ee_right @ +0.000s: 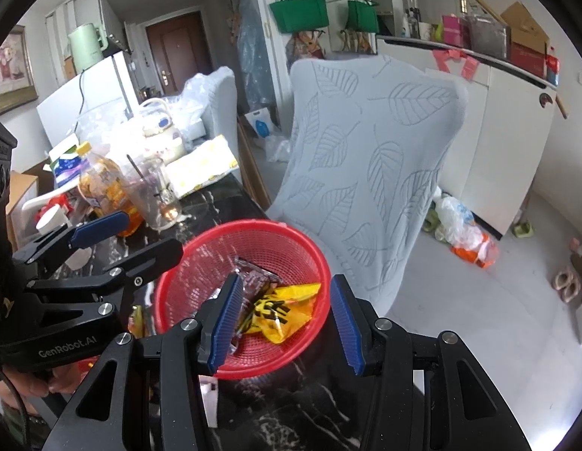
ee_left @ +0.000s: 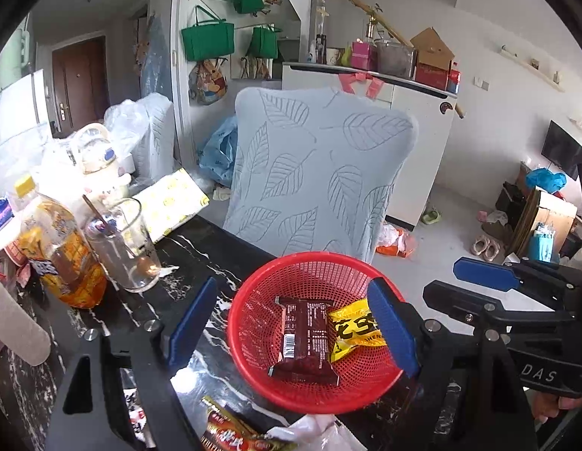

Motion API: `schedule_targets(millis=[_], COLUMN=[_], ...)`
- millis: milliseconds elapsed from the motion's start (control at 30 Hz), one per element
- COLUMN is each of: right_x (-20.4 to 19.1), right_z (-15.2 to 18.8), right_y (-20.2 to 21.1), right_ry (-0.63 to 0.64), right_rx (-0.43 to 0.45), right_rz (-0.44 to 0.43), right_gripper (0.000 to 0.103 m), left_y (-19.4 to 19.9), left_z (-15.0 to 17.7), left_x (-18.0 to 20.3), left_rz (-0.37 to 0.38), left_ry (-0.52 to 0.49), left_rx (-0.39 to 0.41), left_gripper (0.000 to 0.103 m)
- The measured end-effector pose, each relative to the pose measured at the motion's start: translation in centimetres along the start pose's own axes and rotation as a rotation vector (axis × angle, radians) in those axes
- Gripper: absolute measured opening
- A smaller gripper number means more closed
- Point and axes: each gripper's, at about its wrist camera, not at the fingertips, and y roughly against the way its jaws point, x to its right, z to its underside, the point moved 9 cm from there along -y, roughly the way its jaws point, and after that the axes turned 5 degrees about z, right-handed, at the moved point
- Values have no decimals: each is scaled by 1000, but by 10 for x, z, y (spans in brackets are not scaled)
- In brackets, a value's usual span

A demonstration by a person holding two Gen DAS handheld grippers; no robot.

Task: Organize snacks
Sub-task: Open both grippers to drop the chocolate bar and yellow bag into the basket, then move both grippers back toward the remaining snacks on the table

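Left wrist view: my left gripper (ee_left: 291,325) stands wide open and empty above the red basket (ee_left: 253,360) at the table (ee_left: 200,240) edge. Inside lie a brown snack bar (ee_left: 304,338) and, touching it, a yellow snack packet (ee_left: 353,329). My right gripper (ee_right: 281,323) is open, holding nothing

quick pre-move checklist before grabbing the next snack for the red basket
1. Left tongs free: ok, jaws wide apart, nothing between the pads.
2. Right tongs free: ok, open with nothing gripped.
3. Red basket upright on the dark marble table: ok.
4. Room in basket: ok, only the brown wrapper and yellow packet lie inside.
5. Next snack in sight: ok, a red-gold packet lies on the table in front of the basket.
6. Its whole outline for a grip: cannot tell, cut off by the frame edge.
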Motion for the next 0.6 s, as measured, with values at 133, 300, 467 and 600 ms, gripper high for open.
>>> schedule_targets(millis=[133,300,467,600], right_x=[-6,-16,-25,-35], right_z=[-4,-9,-10,-5], right_y=[18,46,72,90], right_ry=[11,26,41,57], right_rx=[36,88,136,161], right_rz=[-5,-10,-7,-10], right_gripper=[48,48,53,57], left_y=[21,51,83,106], left_z=[-5,-9,-4,5], left_x=[2,7,10,11], left_rz=[-12,-18,-27,-26], left_ry=[-7,-18,-26,-27], left_rx=[35,74,108,118], left_gripper=[82,82,82,82])
